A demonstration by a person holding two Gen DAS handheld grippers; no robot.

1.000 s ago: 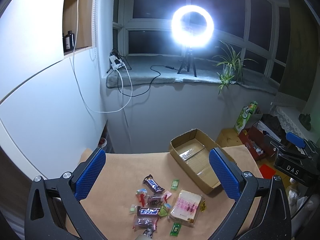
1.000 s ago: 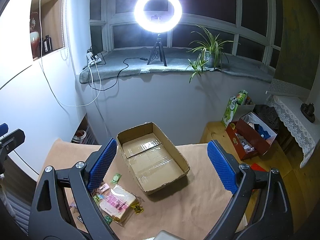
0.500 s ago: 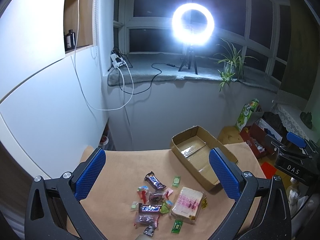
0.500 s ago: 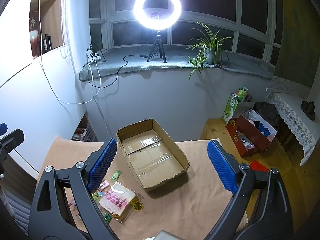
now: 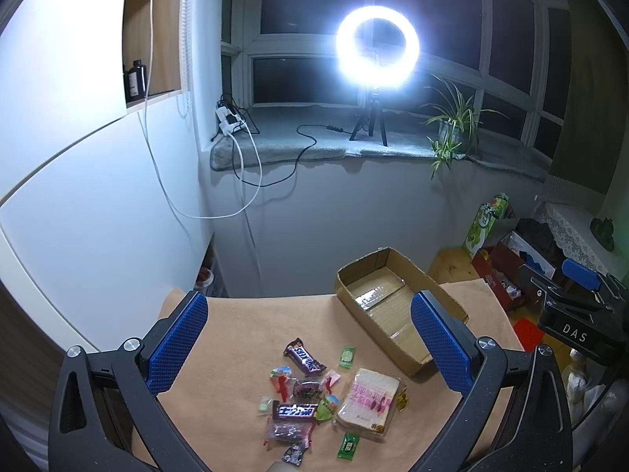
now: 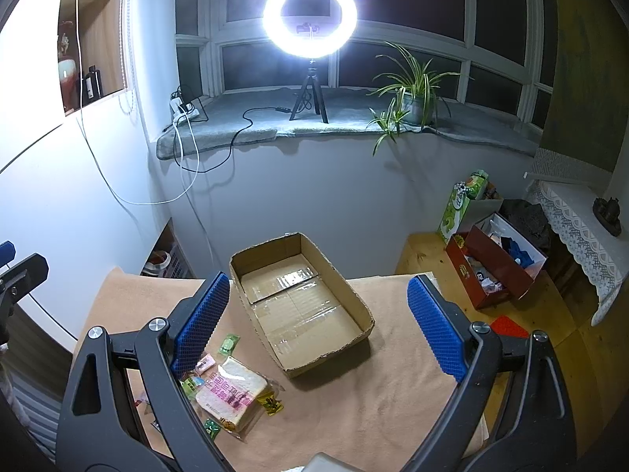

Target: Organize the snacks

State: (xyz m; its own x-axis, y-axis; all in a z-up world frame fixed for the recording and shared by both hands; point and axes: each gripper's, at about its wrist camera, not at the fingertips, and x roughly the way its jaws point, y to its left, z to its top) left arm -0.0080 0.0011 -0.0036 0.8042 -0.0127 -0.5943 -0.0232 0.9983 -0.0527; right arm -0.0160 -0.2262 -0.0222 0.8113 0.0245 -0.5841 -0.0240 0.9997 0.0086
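A pile of snacks lies on the tan-covered table point(image 5: 243, 322): a Snickers bar point(image 5: 304, 356), a second dark bar point(image 5: 295, 412), a wrapped bread pack point(image 5: 368, 399), and small green sachets point(image 5: 347, 356). An empty open cardboard box point(image 5: 397, 306) stands to their right. My left gripper point(image 5: 310, 338) is open and empty, held above the pile. My right gripper point(image 6: 316, 324) is open and empty, held above the box point(image 6: 302, 303), with the bread pack point(image 6: 232, 391) at lower left.
A ring light on a tripod point(image 6: 310, 19) and a potted plant point(image 6: 412, 90) stand on the windowsill. A red box of clutter point(image 6: 495, 267) sits on the floor to the right. A white wall with cables point(image 5: 98, 196) borders the table on the left.
Both views have shifted slightly; the snacks and the box sit a little higher in frame. Both grippers stay open and empty. No snack has moved.
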